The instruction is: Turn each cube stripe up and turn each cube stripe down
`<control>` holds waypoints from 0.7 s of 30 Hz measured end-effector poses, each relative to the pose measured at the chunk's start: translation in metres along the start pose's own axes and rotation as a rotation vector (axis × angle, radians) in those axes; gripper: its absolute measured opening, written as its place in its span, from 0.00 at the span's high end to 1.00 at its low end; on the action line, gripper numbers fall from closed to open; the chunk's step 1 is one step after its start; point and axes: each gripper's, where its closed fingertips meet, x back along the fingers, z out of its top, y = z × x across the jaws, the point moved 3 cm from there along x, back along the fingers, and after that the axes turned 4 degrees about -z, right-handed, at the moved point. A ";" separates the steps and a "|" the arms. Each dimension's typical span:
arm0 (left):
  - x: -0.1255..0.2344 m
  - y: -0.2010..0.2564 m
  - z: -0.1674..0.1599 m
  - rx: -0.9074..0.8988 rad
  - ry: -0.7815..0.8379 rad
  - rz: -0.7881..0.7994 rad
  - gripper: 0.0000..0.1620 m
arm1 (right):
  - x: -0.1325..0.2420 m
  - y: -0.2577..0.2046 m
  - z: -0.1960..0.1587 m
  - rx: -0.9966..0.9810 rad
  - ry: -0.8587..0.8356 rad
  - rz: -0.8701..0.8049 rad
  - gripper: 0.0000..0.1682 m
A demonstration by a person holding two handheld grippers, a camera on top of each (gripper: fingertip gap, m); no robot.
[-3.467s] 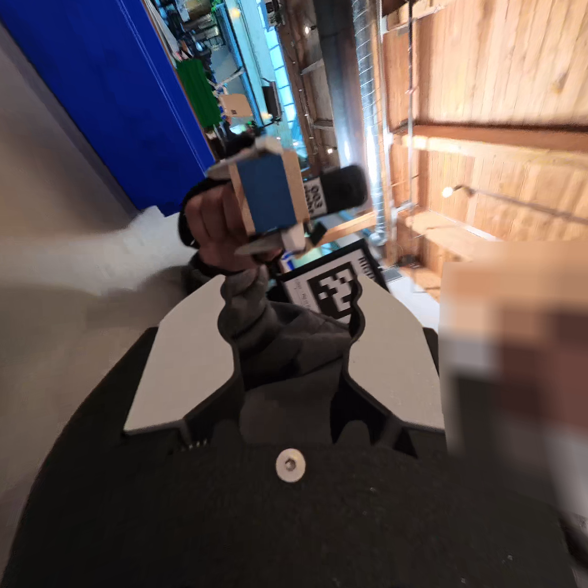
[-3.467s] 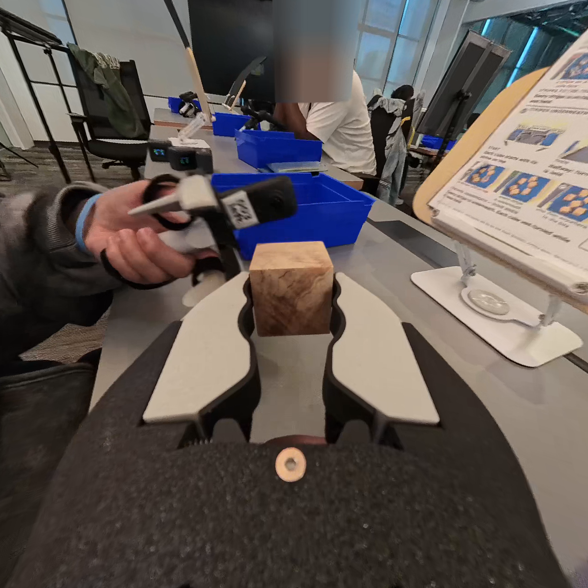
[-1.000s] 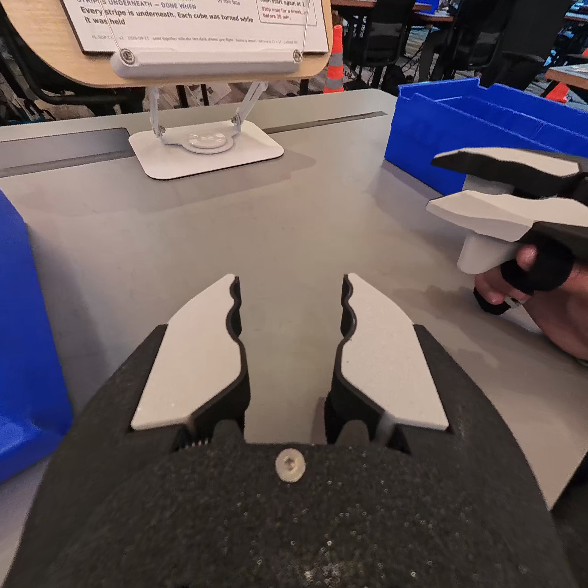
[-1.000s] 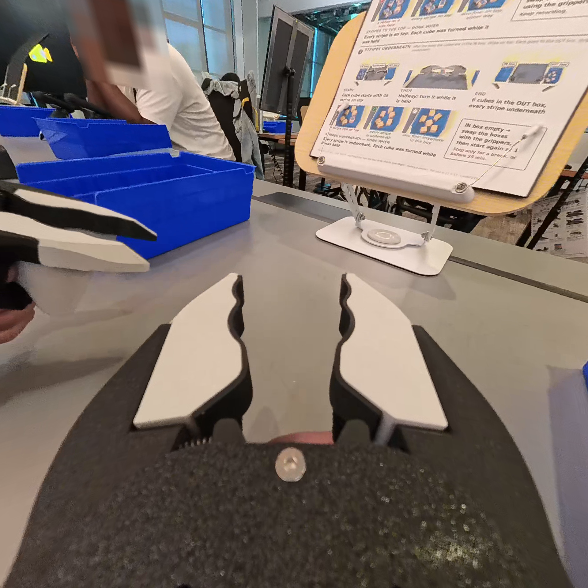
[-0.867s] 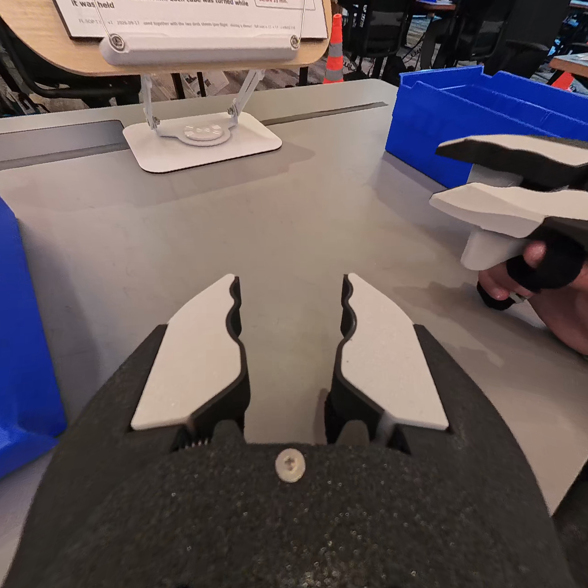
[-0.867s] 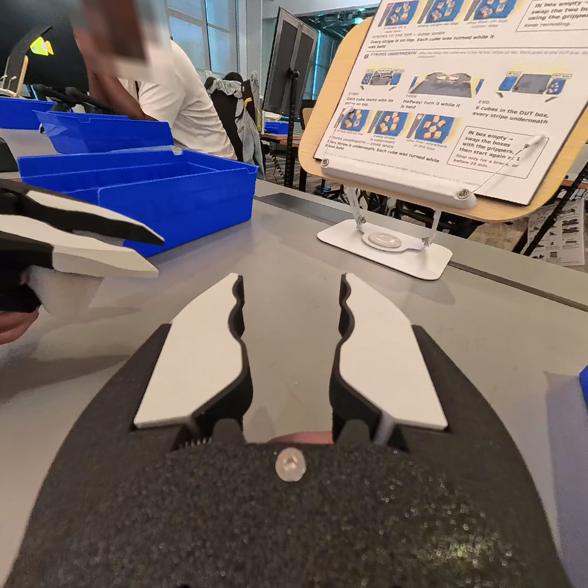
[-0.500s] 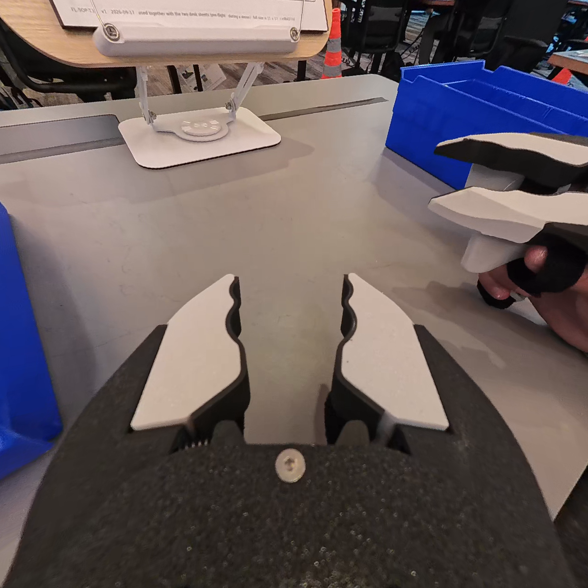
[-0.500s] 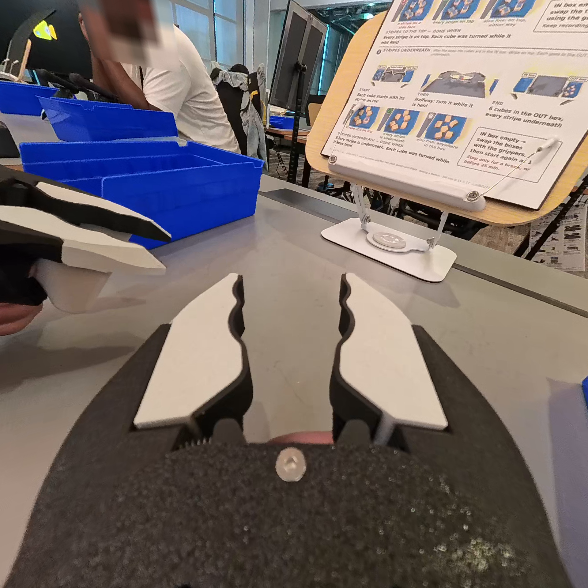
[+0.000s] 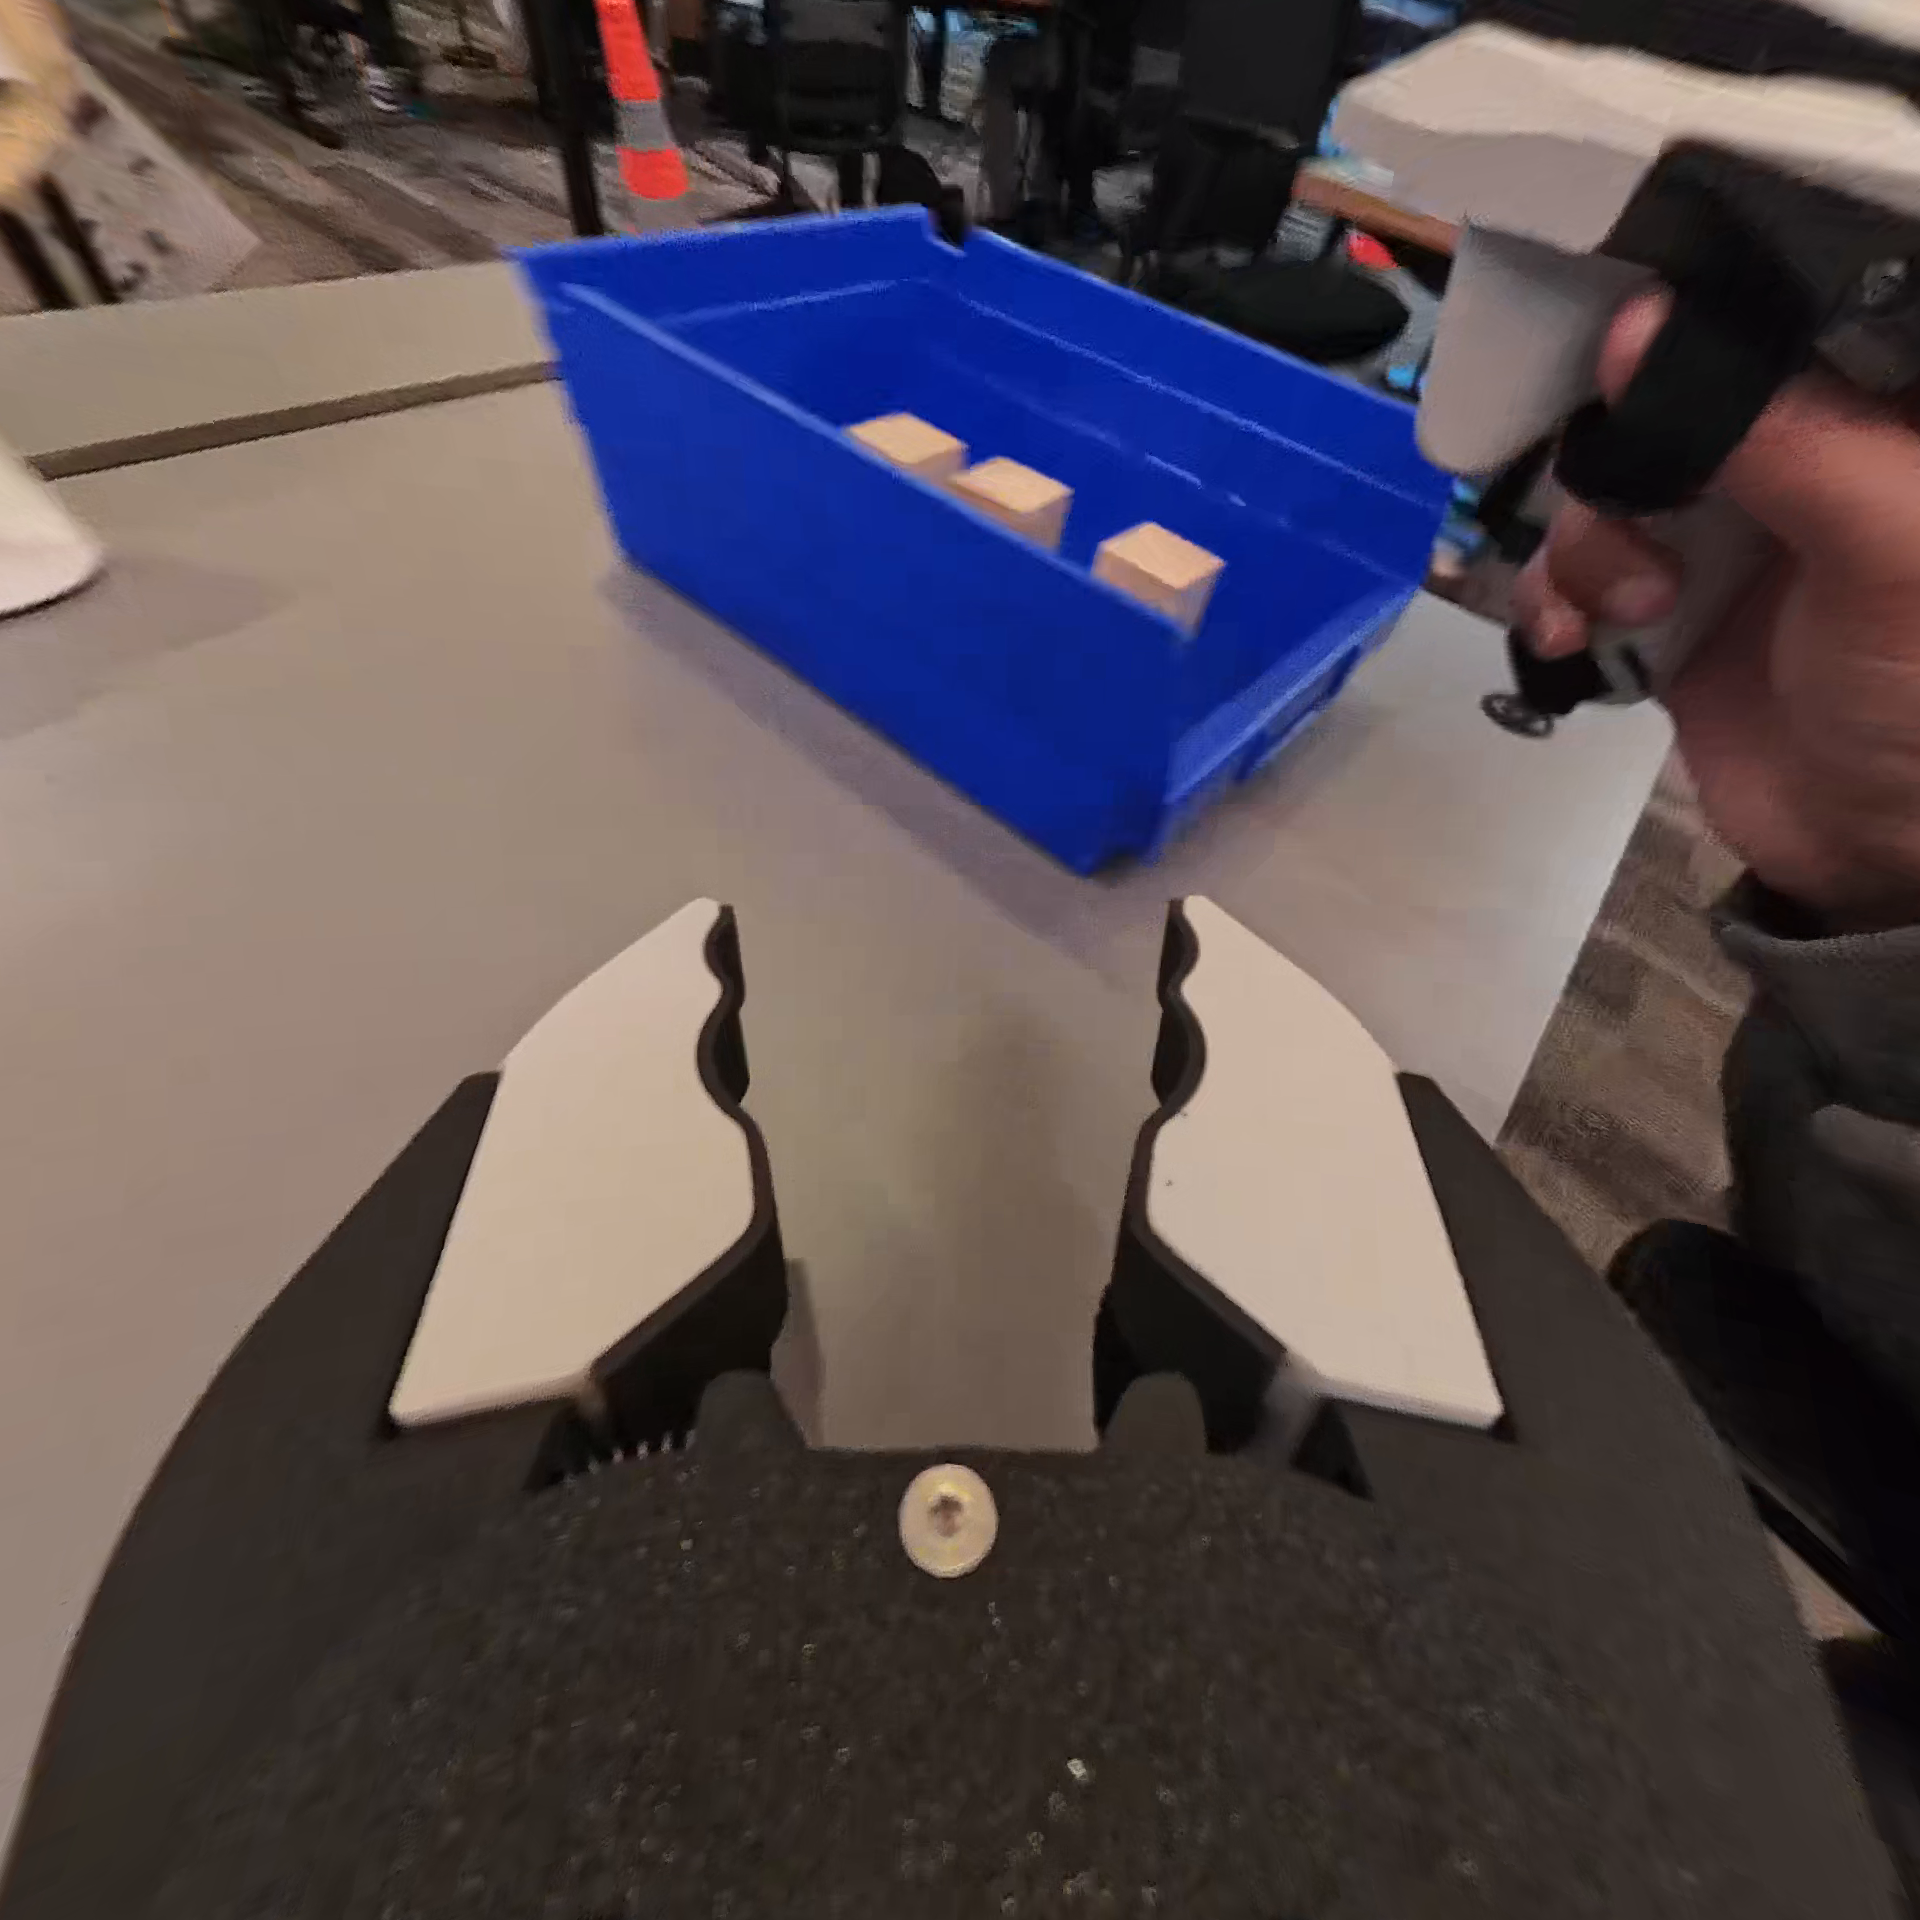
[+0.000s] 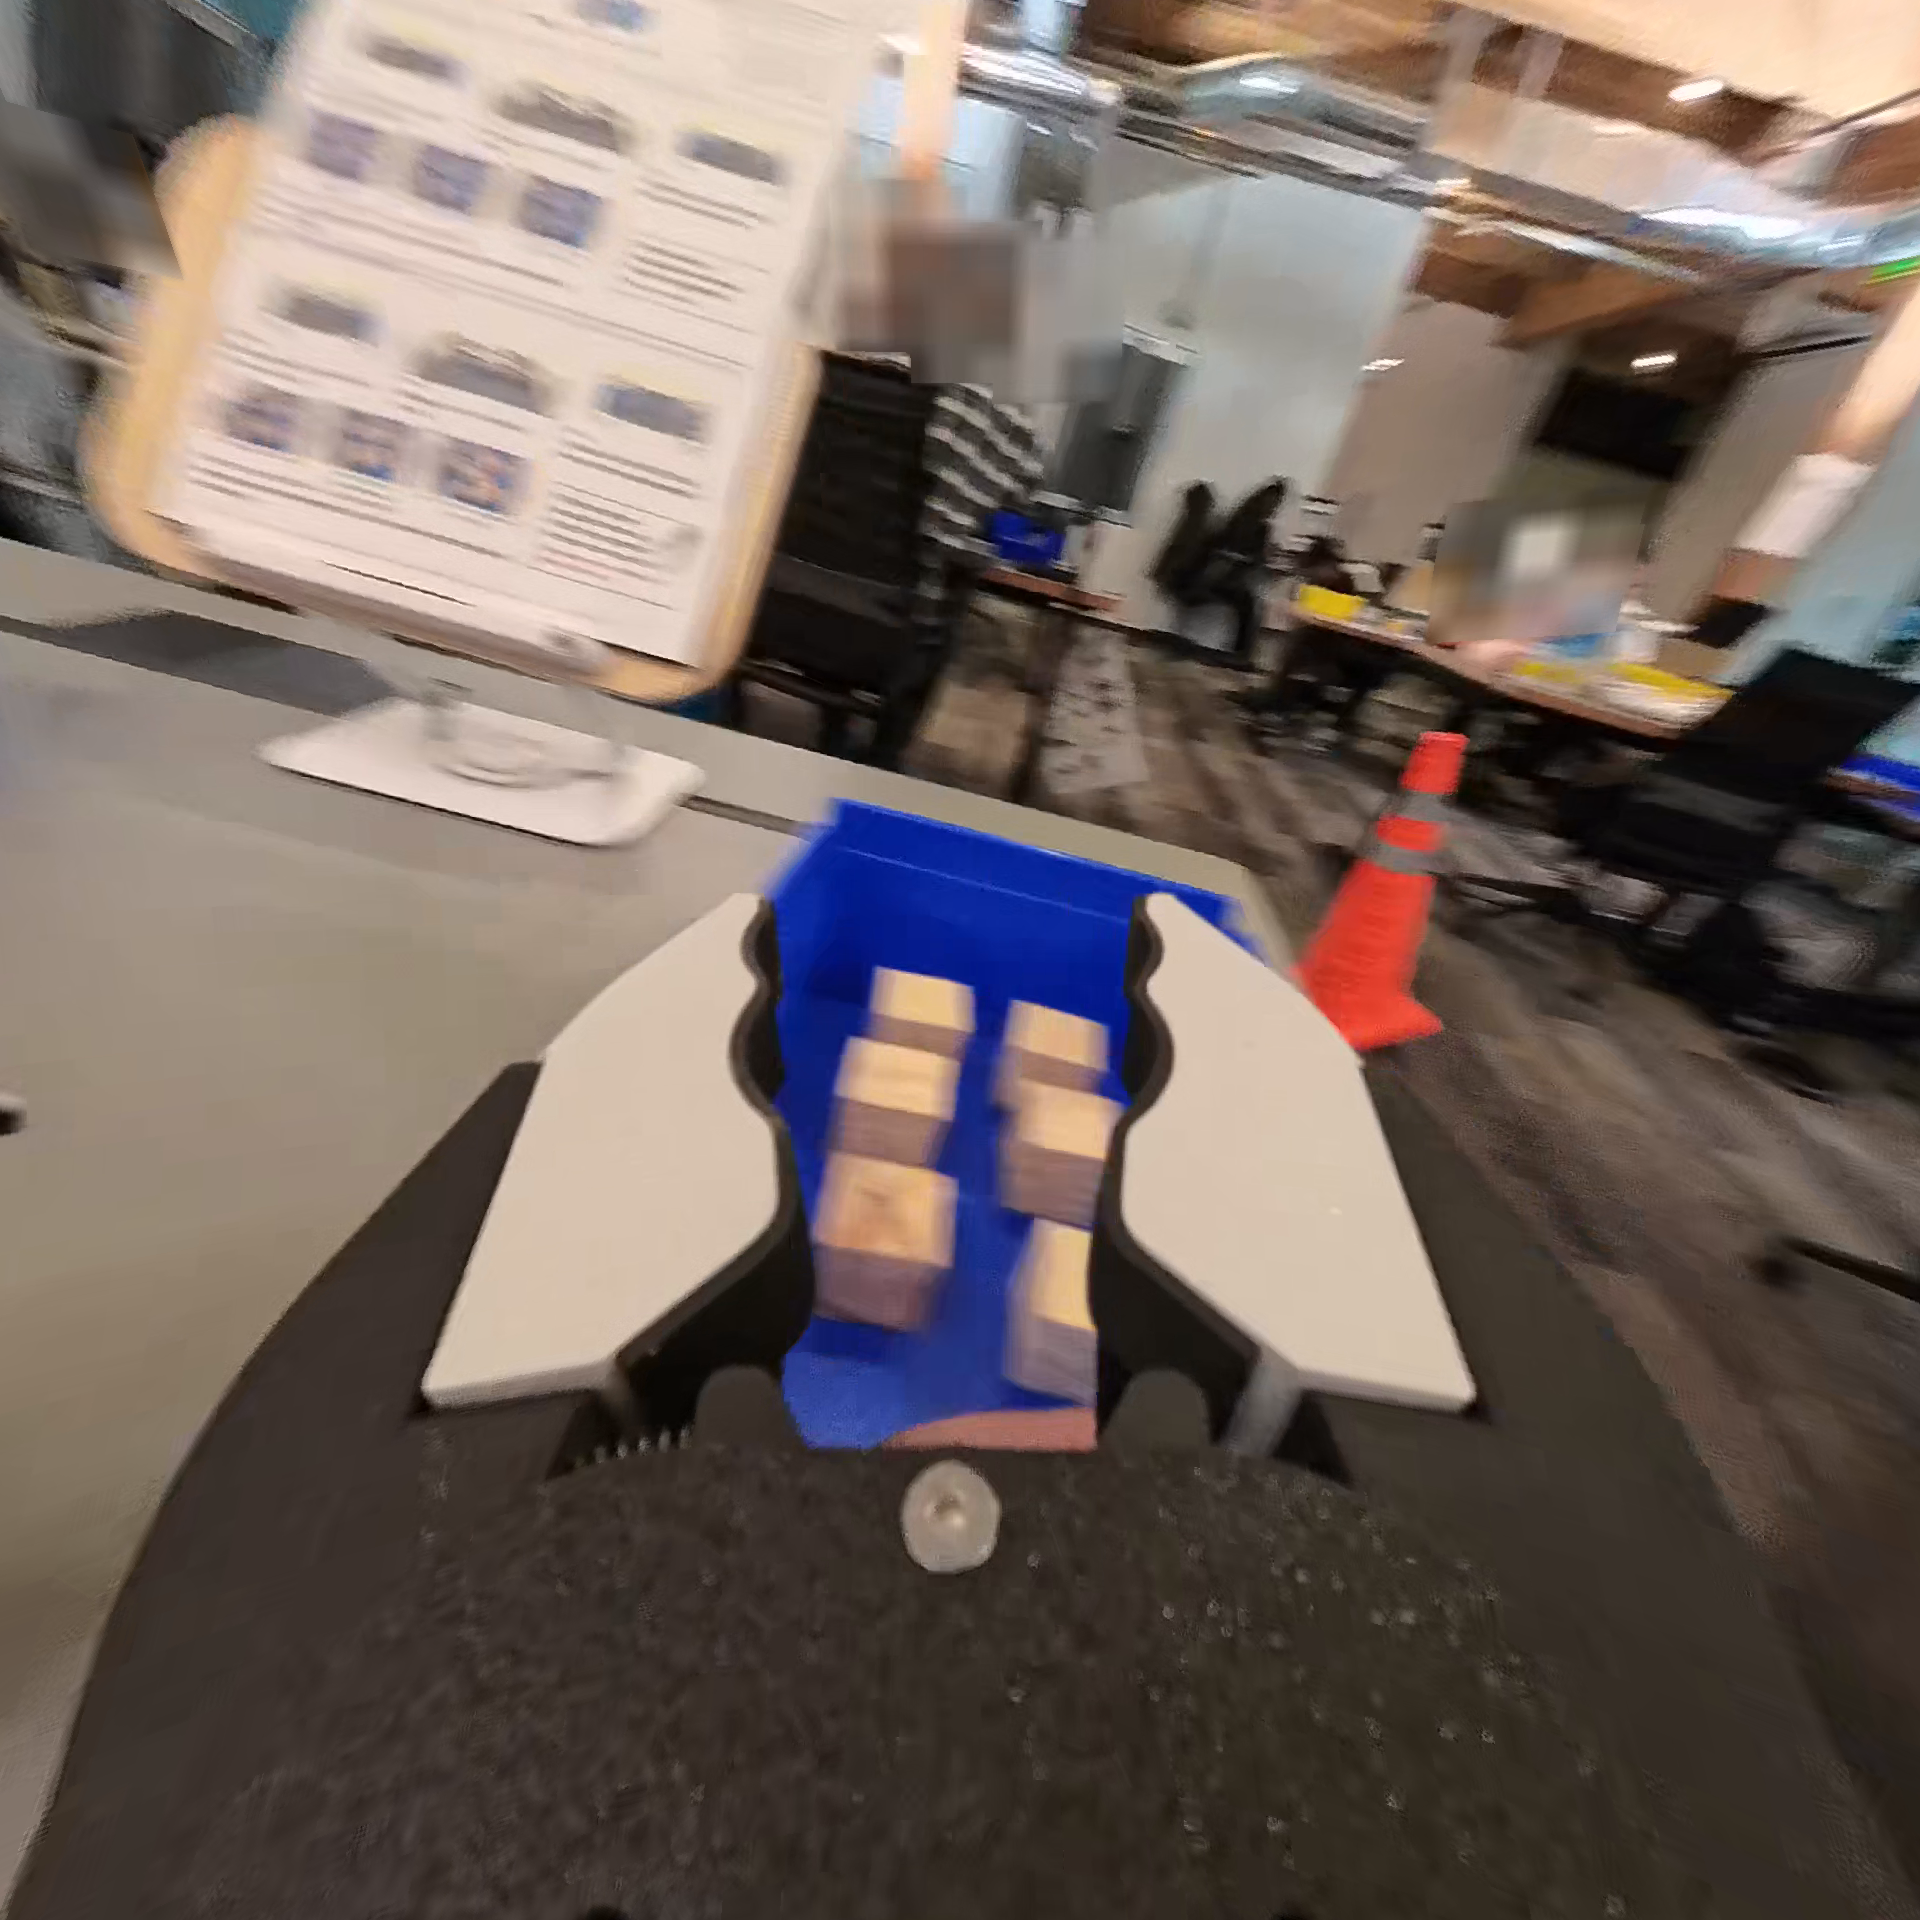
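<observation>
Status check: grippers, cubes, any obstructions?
Left gripper and right gripper open, empty. Six cubes in the blue bin, no stripes showing. Path clear.

Black foam-faced gripper (image 9: 948, 914) with pale grey fingers (image 9: 613, 1164), one silver screw (image 9: 948, 1536).

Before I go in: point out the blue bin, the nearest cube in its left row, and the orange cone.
blue bin (image 10: 966, 894): right wrist view, inner face of far wall.
nearest left-row cube (image 10: 888, 1216): right wrist view, top face.
orange cone (image 10: 1382, 914): right wrist view, mid body.
</observation>
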 end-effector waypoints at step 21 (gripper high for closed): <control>-0.125 -0.026 0.035 0.105 -0.052 0.390 0.88 | -0.010 0.095 -0.120 -0.143 -0.329 -0.245 0.71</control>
